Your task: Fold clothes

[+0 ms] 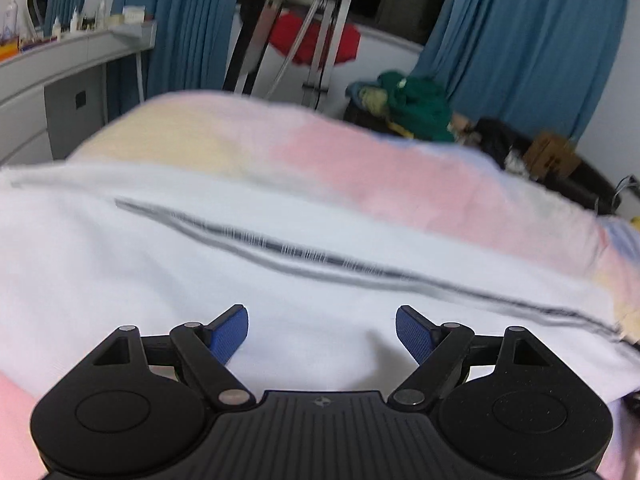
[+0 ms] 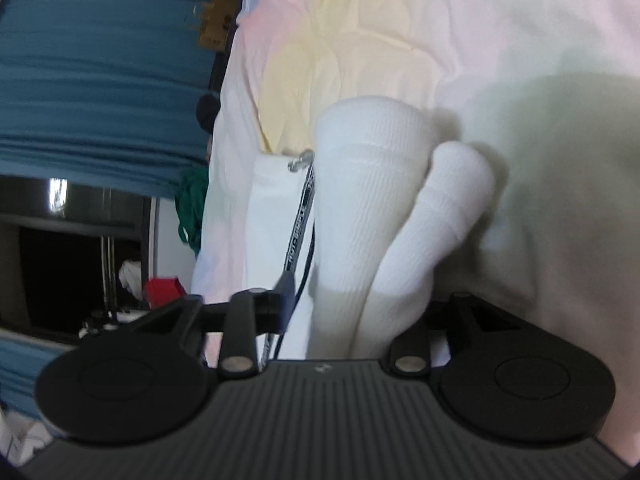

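A pastel sheet (image 1: 360, 168) in pink and yellow fills both views, with blue curtains (image 1: 520, 40) at twelve o'clock behind it. On the sheet lies a white zip-up garment (image 1: 200, 248), its dark zipper (image 1: 320, 258) running from nine to four o'clock. The left gripper (image 1: 322, 330) hovers over it, blue pads wide apart. The right gripper (image 2: 360, 300) clamps the garment's bunched ribbed cuffs (image 2: 368, 200). Lettering on the zipper tape is too blurred to read.
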